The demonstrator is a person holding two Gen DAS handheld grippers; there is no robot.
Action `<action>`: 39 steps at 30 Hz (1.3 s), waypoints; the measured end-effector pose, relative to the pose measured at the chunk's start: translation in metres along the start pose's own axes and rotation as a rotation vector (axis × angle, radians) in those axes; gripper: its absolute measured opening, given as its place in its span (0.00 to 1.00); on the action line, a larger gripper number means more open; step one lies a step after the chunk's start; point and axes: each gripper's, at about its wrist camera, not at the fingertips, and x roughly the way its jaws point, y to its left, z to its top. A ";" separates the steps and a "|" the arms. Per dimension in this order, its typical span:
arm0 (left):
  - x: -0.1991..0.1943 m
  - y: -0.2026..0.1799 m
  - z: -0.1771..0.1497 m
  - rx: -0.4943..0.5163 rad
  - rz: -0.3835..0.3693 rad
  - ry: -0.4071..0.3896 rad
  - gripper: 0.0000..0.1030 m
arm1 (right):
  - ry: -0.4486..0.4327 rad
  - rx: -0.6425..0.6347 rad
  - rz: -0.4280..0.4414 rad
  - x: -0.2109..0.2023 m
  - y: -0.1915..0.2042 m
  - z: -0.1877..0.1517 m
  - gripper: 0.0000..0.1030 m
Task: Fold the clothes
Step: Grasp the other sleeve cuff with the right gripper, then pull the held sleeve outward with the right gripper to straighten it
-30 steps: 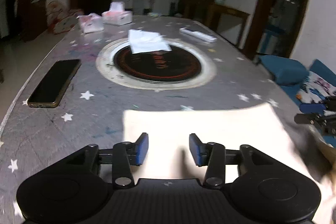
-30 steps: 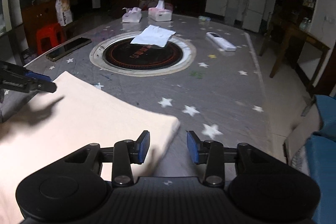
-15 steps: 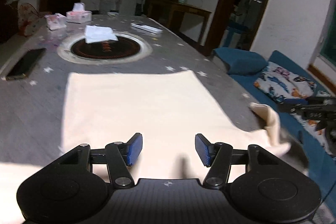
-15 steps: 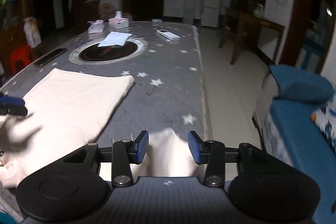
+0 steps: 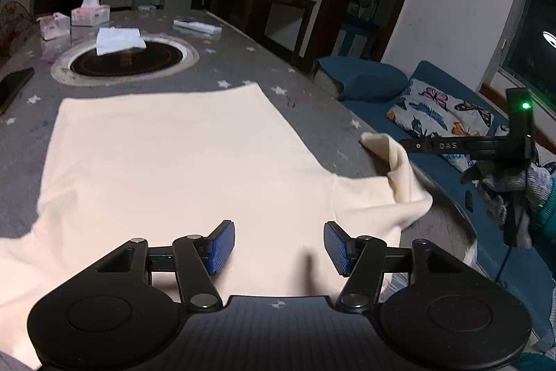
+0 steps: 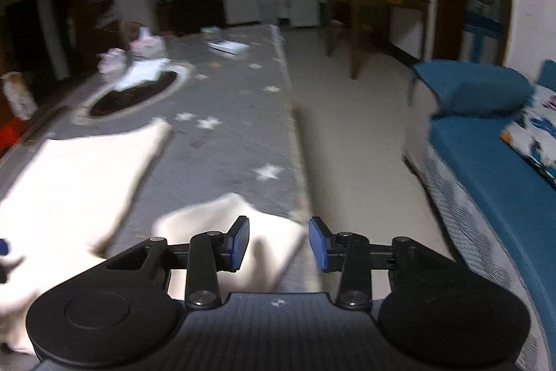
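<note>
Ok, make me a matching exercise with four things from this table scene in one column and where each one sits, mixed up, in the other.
Things:
1. shirt
2. phone
3. tissue box
4. white cloth

Places:
A. far end of the table
B. on the round black hotplate
C. spread flat on the near part of the table
D. left edge of the table

Pairs: 1-C, 2-D, 3-A, 4-B

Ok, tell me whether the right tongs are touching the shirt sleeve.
Cannot tell. Left wrist view: the right tongs line up against the raised sleeve, with neither gap nor contact plain. The right wrist view is blurred, jaws open above it.
</note>
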 end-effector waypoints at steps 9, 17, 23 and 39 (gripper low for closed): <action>0.007 -0.003 -0.006 0.005 0.002 0.032 0.58 | -0.007 -0.009 -0.007 0.007 0.002 -0.008 0.07; 0.008 -0.003 -0.011 0.021 -0.004 0.040 0.59 | -0.102 -0.066 -0.210 -0.035 0.003 -0.012 0.04; 0.009 -0.006 -0.013 0.048 -0.011 0.038 0.63 | -0.038 -0.036 -0.280 -0.034 -0.007 -0.032 0.11; 0.003 -0.010 -0.017 0.077 -0.005 0.049 0.63 | -0.011 -0.281 0.244 -0.020 0.106 -0.027 0.30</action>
